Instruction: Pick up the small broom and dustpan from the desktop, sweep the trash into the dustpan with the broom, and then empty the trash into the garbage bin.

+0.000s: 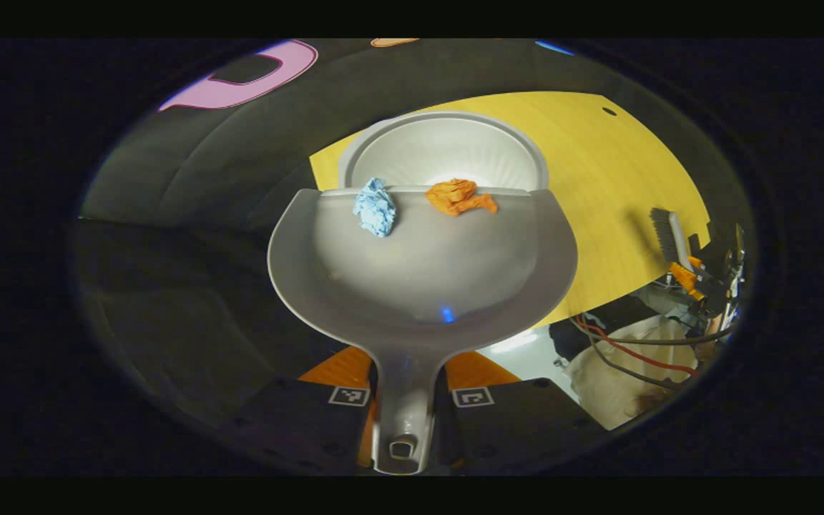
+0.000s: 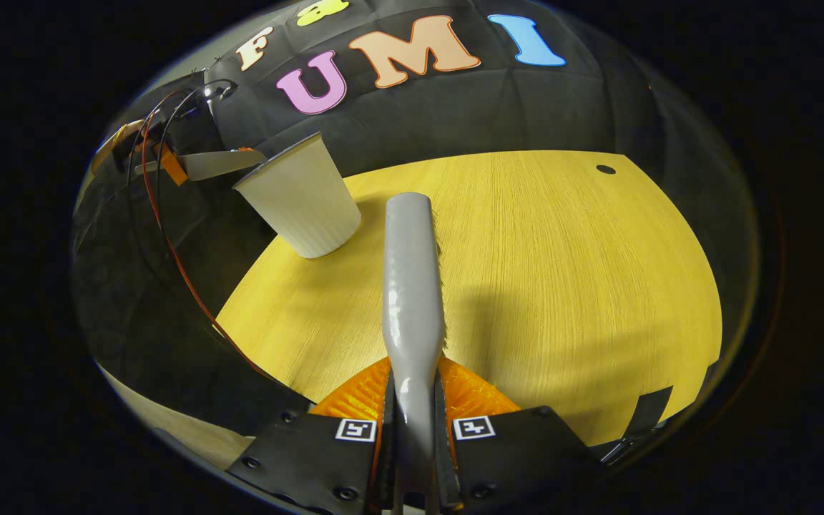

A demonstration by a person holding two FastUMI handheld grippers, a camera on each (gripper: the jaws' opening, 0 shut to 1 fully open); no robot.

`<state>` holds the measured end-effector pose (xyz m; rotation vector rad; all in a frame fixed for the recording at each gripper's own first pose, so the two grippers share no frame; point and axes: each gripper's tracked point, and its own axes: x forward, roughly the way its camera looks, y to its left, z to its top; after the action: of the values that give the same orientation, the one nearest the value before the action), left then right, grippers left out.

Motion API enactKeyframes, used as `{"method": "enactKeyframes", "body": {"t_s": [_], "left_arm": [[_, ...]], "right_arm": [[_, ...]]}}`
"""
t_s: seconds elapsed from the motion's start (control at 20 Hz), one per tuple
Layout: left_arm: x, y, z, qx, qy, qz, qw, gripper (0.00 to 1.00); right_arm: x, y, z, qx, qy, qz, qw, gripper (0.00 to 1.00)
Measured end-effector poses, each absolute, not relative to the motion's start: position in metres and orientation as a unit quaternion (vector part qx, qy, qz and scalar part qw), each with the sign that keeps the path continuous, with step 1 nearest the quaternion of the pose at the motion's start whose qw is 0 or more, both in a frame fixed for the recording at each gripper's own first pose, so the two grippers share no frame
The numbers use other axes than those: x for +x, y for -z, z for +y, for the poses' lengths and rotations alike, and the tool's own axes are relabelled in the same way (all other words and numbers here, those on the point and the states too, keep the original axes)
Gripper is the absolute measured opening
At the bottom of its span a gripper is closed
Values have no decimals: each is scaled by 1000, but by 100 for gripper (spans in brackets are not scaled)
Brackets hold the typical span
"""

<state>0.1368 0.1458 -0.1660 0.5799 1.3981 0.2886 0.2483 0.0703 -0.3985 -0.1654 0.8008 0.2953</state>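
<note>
The left hand-held gripper (image 1: 401, 408) is clamping both fingers on the dustpan's handle, and the dustpan (image 1: 423, 272) is projecting straight ahead of it, its lip meeting the near rim of the bin (image 1: 446, 146). A blue wad (image 1: 375, 207) and an orange wad (image 1: 458, 197) are resting at that lip, on the point of tipping in. Both wads are looking light and soft, likely to slide freely on the smooth pan; the pan is appearing stiff, thin and light, best held low on the handle, as here. The right hand-held gripper (image 2: 412, 436) is closing both fingers on the broom's handle, and the broom (image 2: 412, 279) is extending forward above the counter (image 2: 562, 272), well apart from the bin, which is standing at the counter's far left edge. The broom is looking rigid in the shaft and slippery, so a firm grip near the narrow neck is suiting it. In the left gripper view, the broom's bristles are showing far right.
</note>
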Motion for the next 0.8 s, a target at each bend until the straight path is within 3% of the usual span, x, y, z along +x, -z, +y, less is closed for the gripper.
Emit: {"method": "enactKeyframes", "body": {"t_s": [0.35, 0.8], "left_arm": [[139, 148, 168, 325, -150, 646, 674, 26], [140, 158, 167, 297, -130, 630, 706, 28]], "right_arm": [[256, 395, 78, -69, -145, 382, 910, 25], [261, 390, 72, -74, -132, 382, 912, 25]]}}
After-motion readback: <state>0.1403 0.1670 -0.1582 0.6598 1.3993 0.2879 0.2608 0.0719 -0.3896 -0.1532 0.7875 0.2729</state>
